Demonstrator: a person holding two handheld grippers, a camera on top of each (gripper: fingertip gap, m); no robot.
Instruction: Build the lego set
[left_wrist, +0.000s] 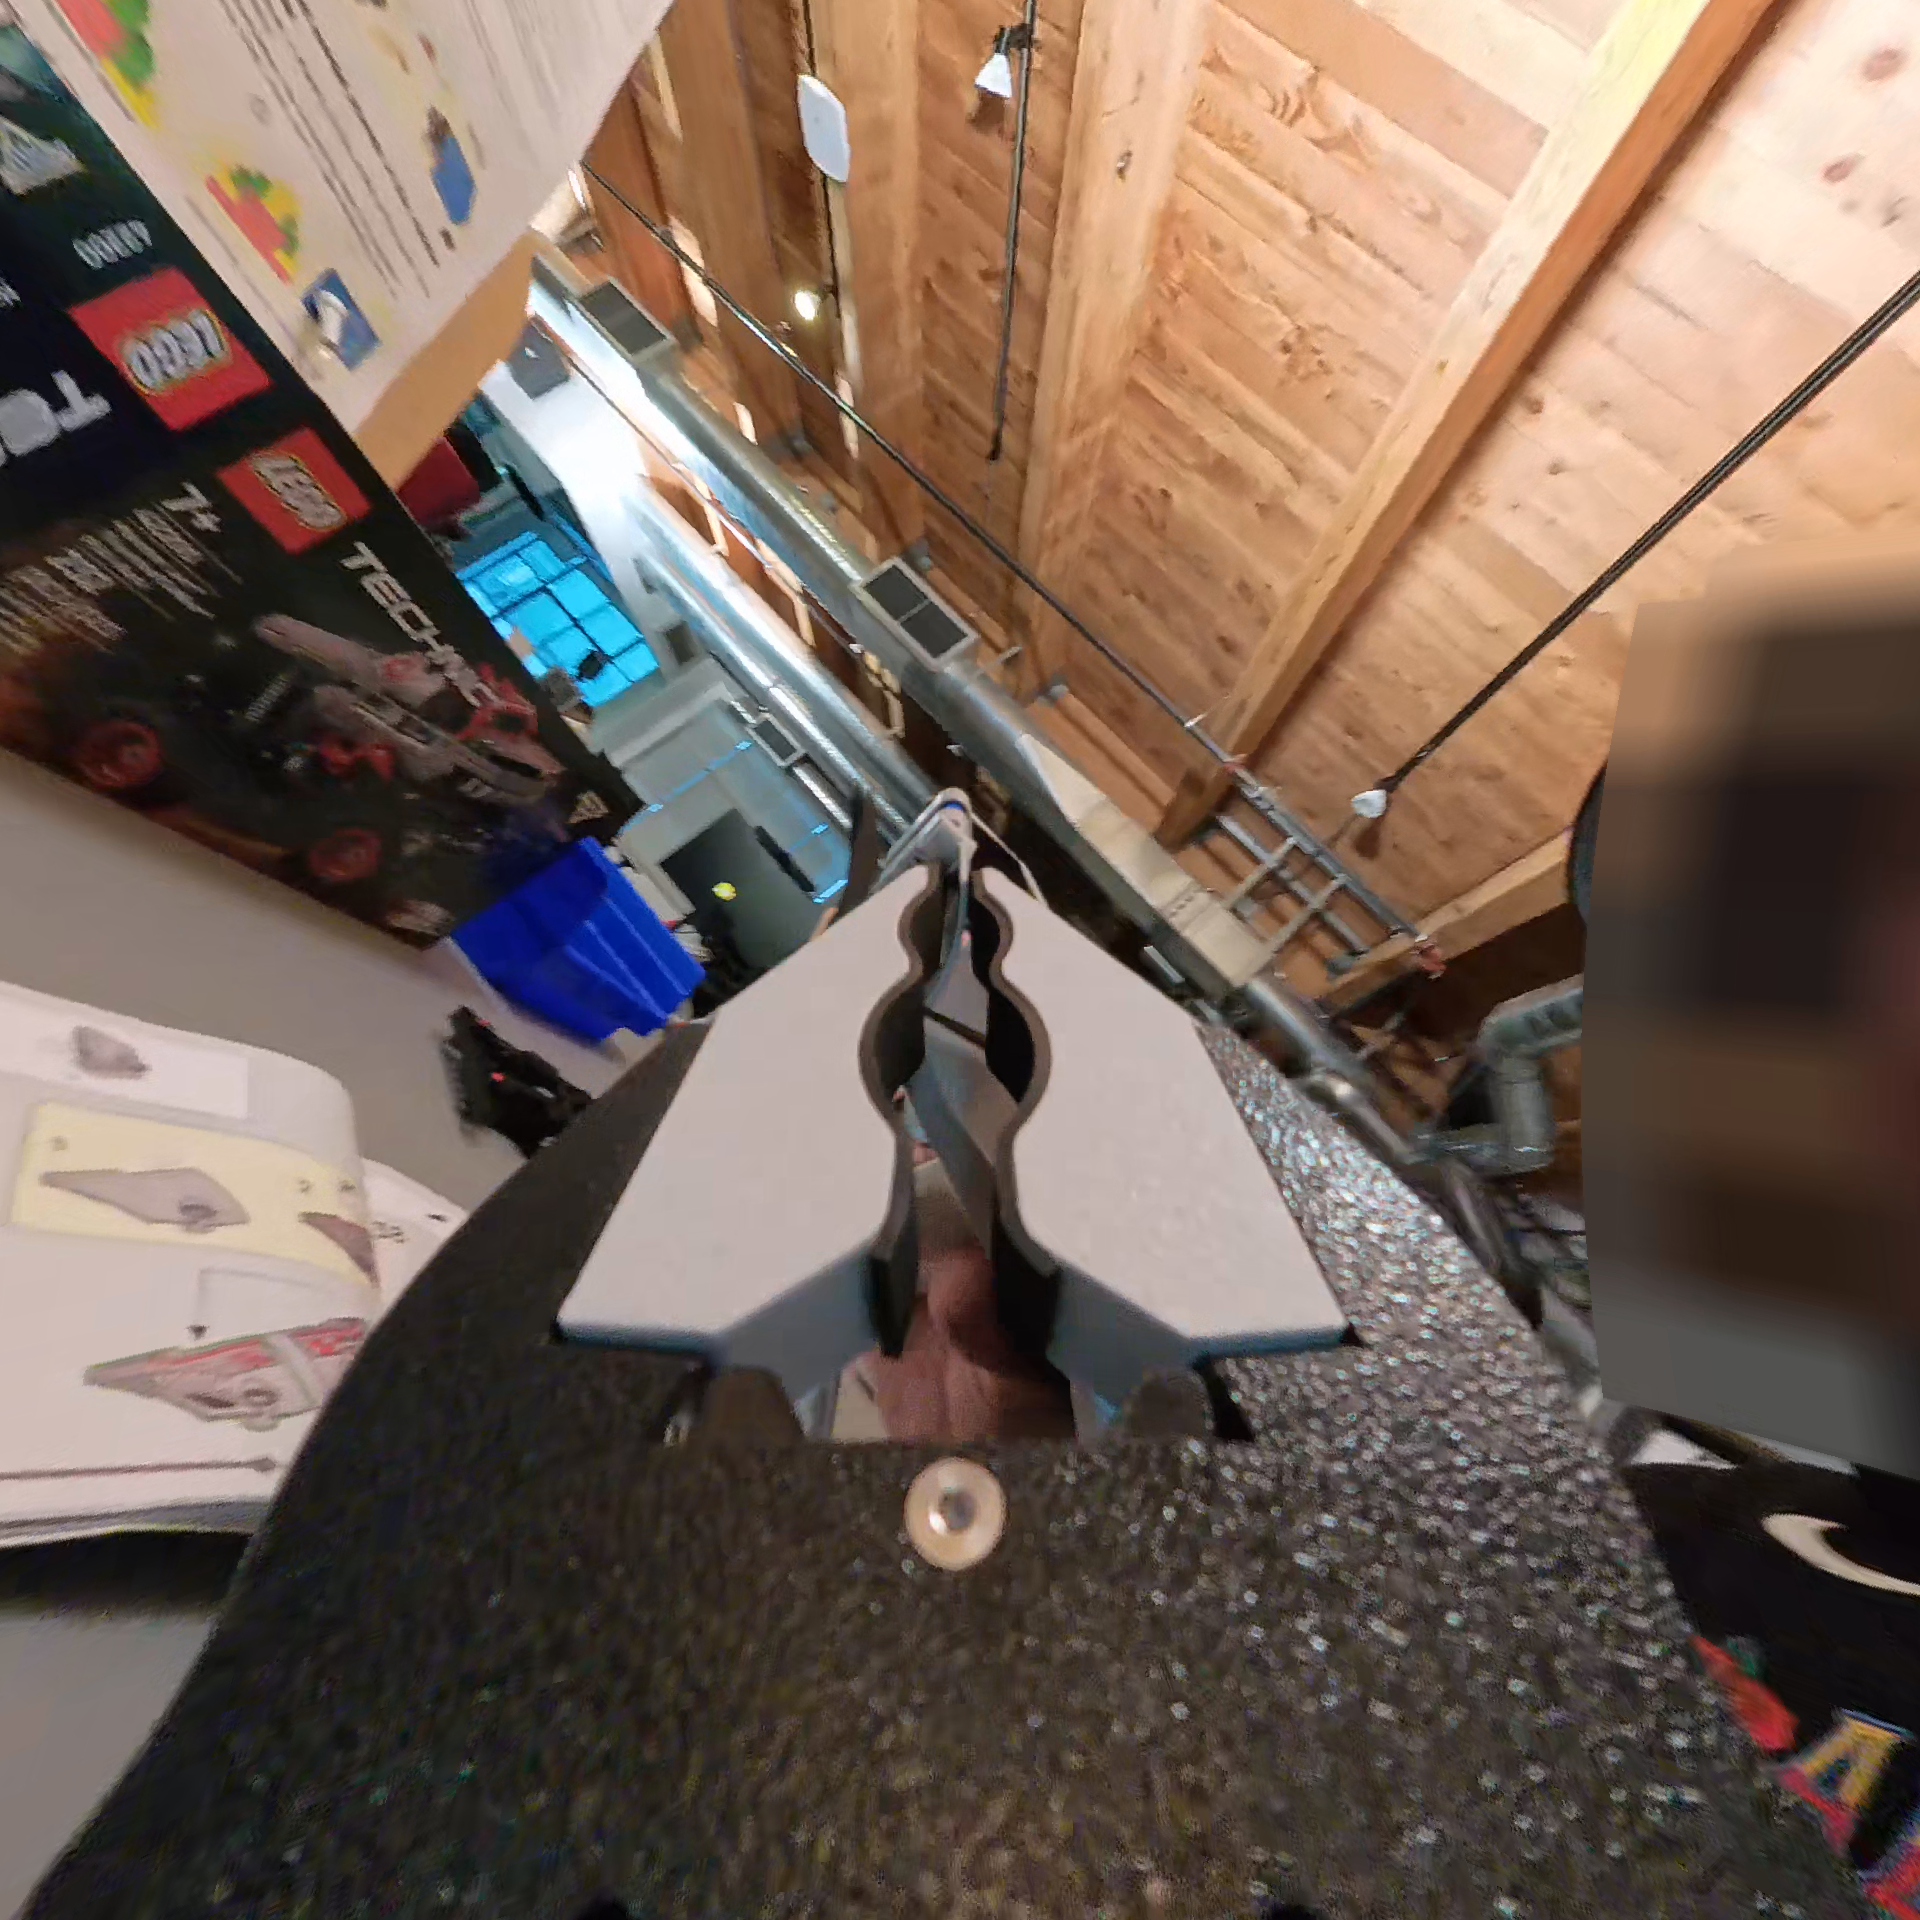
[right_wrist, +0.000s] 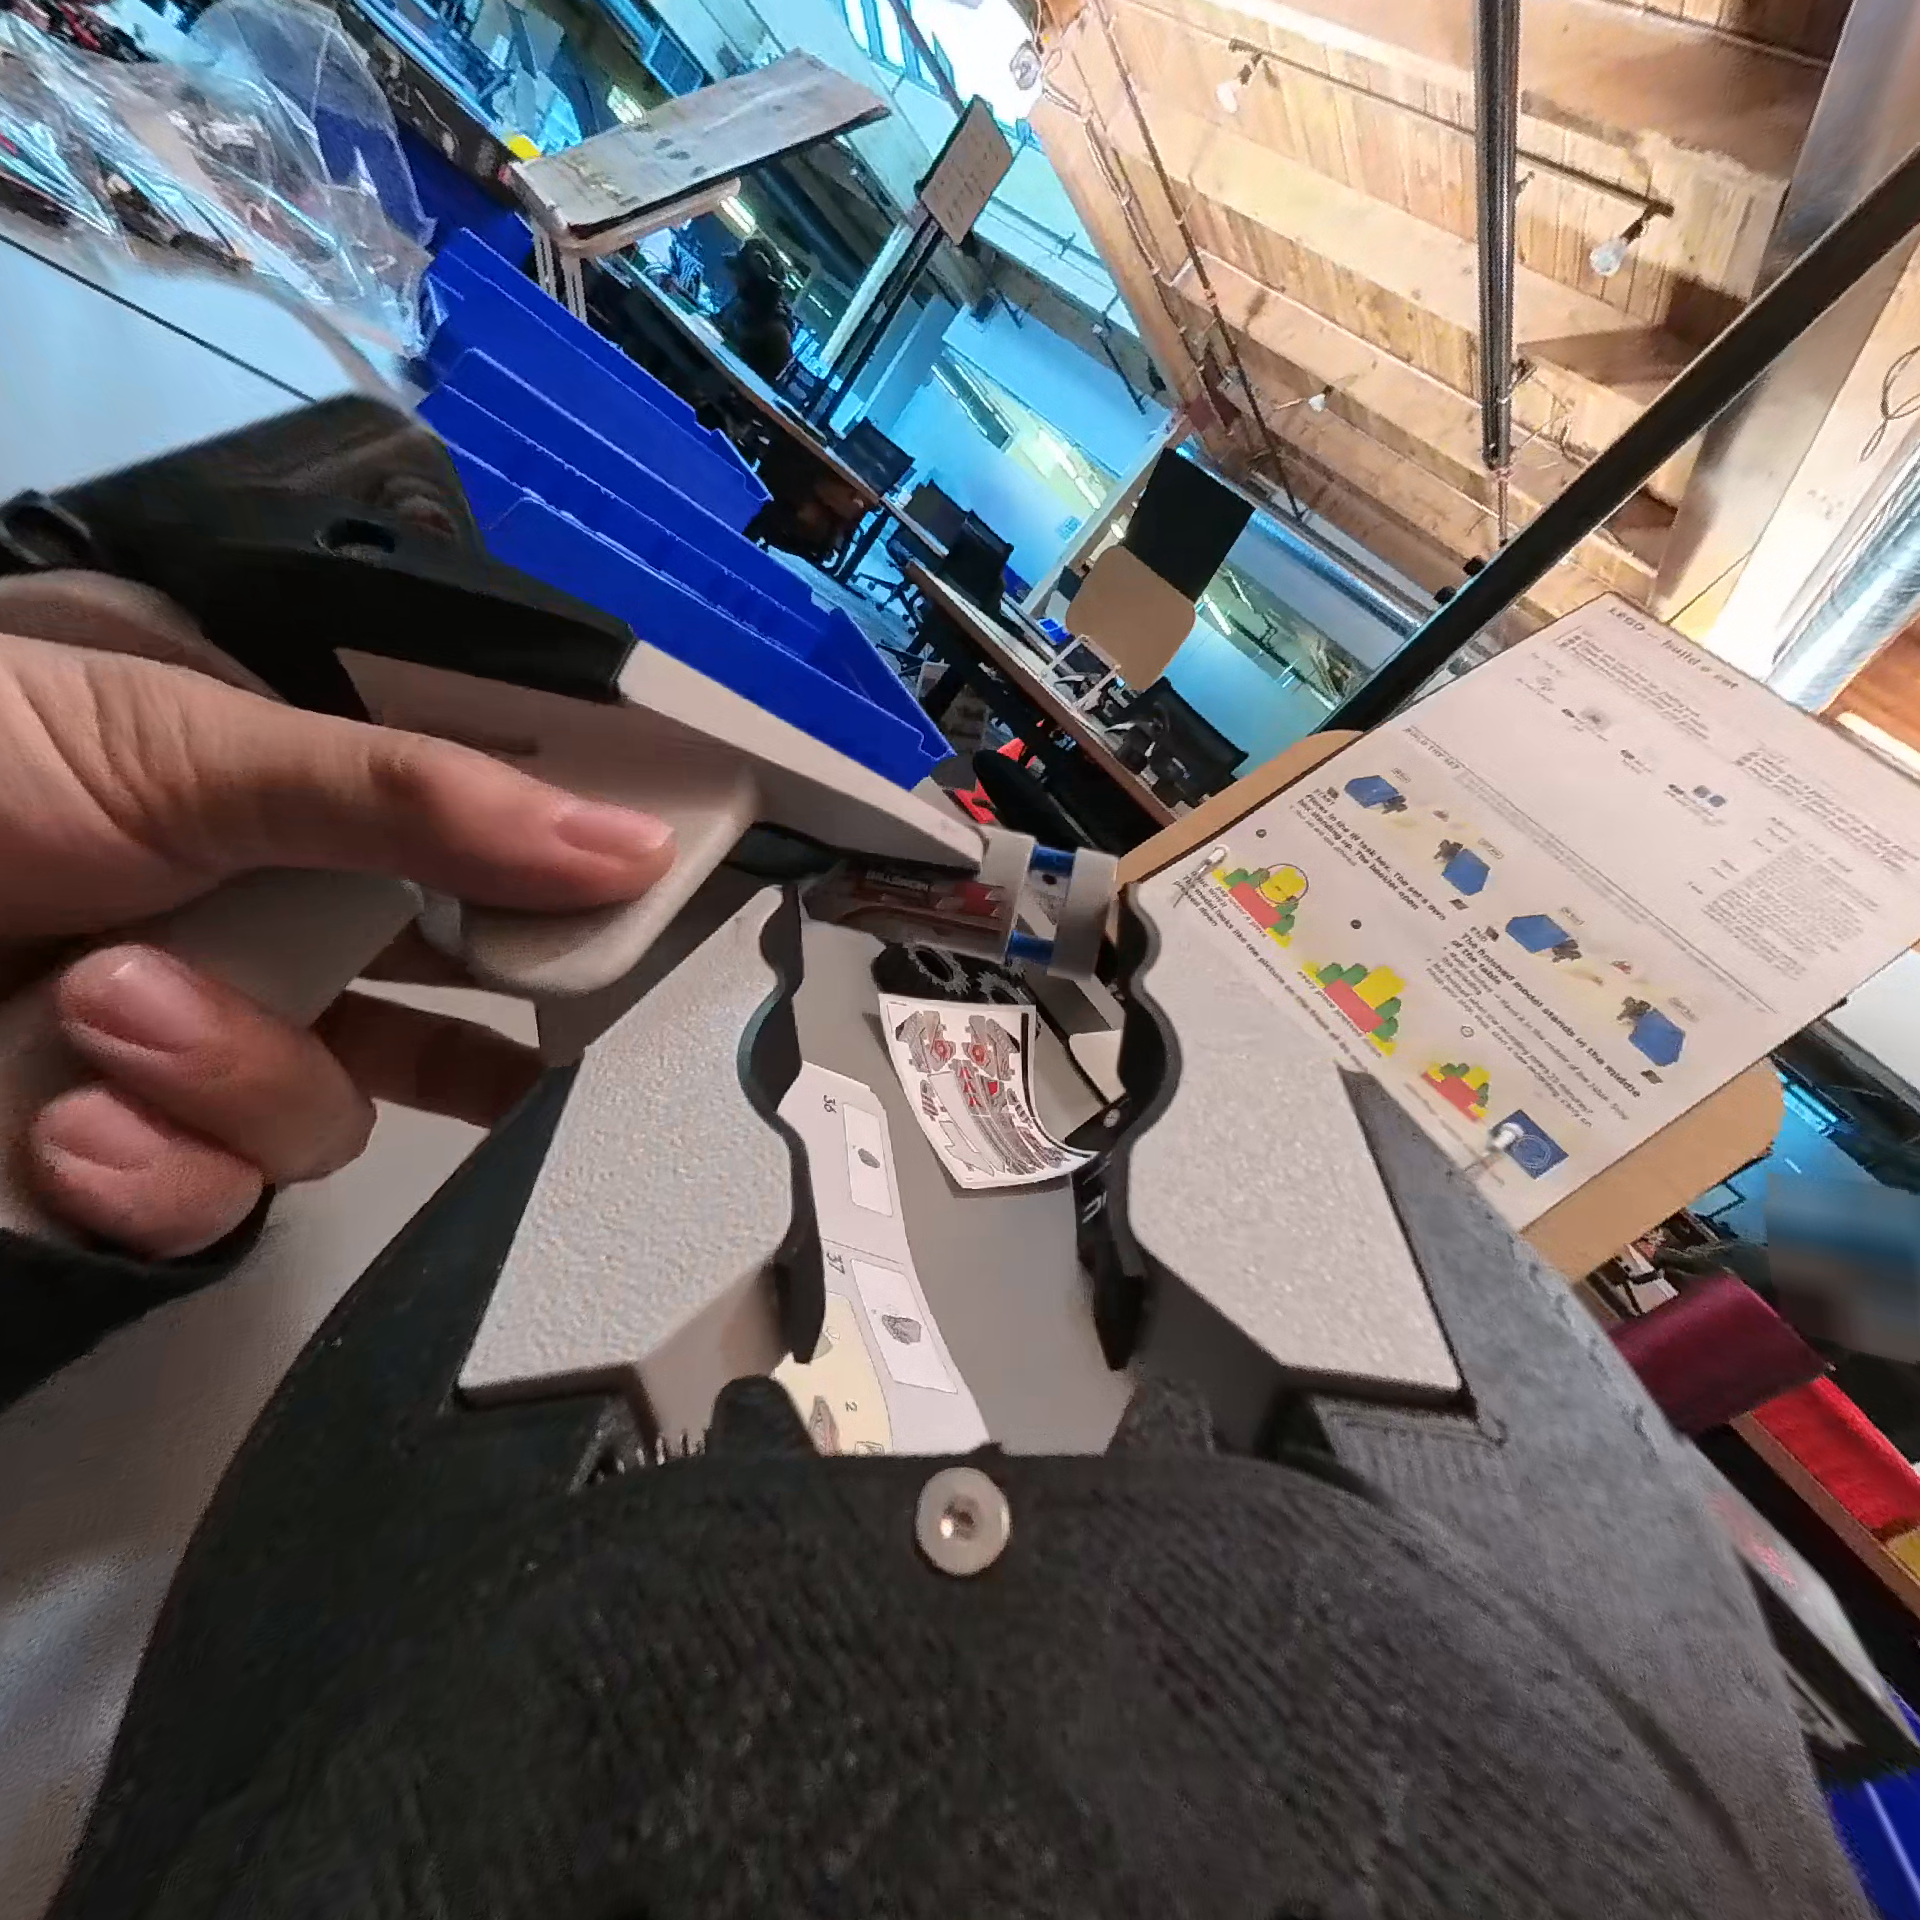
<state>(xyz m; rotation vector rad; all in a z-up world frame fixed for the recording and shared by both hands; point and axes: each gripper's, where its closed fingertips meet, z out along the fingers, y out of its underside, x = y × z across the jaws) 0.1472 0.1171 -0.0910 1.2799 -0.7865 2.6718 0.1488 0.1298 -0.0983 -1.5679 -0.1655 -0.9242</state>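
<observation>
My left gripper (left_wrist: 951, 883) is shut on a grey Lego panel piece (left_wrist: 958, 1091) and points up toward the ceiling. In the right wrist view it (right_wrist: 971, 852) comes in from the left, held by a hand (right_wrist: 260, 831). The piece (right_wrist: 925, 894) has a red sticker, with two blue pins (right_wrist: 1047, 860) and a grey connector (right_wrist: 1083, 904) at its end. My right gripper (right_wrist: 956, 902) is open, and the piece's pin end sits between its fingertips, close to the right finger. Below lie a sticker sheet (right_wrist: 977, 1091) and the open instruction booklet (right_wrist: 862, 1153).
A dark Lego box (left_wrist: 260, 644) stands at the left with a blue bin (left_wrist: 582, 945) and loose black parts (left_wrist: 509, 1081) beside it. The booklet (left_wrist: 156, 1247) lies at the lower left. A cardboard-backed instruction sheet (right_wrist: 1507, 935) stands right; stacked blue bins (right_wrist: 644, 540) and a plastic bag (right_wrist: 208, 156) are left. My left and right fingertips are right by each other.
</observation>
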